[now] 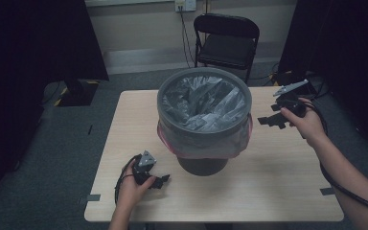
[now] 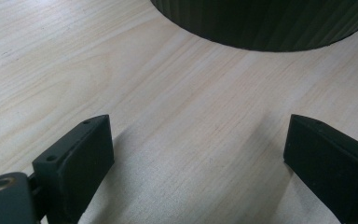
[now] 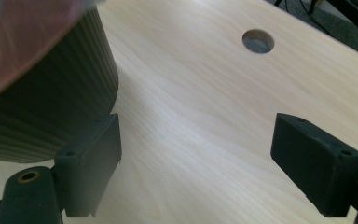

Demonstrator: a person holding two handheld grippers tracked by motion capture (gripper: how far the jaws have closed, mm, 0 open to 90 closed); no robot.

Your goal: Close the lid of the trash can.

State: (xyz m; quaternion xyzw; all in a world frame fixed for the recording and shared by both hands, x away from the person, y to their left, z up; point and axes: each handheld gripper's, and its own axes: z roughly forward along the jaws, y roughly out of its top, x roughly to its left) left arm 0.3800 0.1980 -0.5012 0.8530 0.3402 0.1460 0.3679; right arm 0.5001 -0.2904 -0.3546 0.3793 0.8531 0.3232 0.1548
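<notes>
A pale wooden table stands on grey carpet. At twelve o'clock a black folding chair faces a light wall with a socket. Dark curtains hang at ten and two o'clock. The light is dim.

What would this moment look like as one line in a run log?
left gripper: open, low beside bin base | right gripper: open, near bin rim | bin: upright, lined with bag | table: bears bin
</notes>
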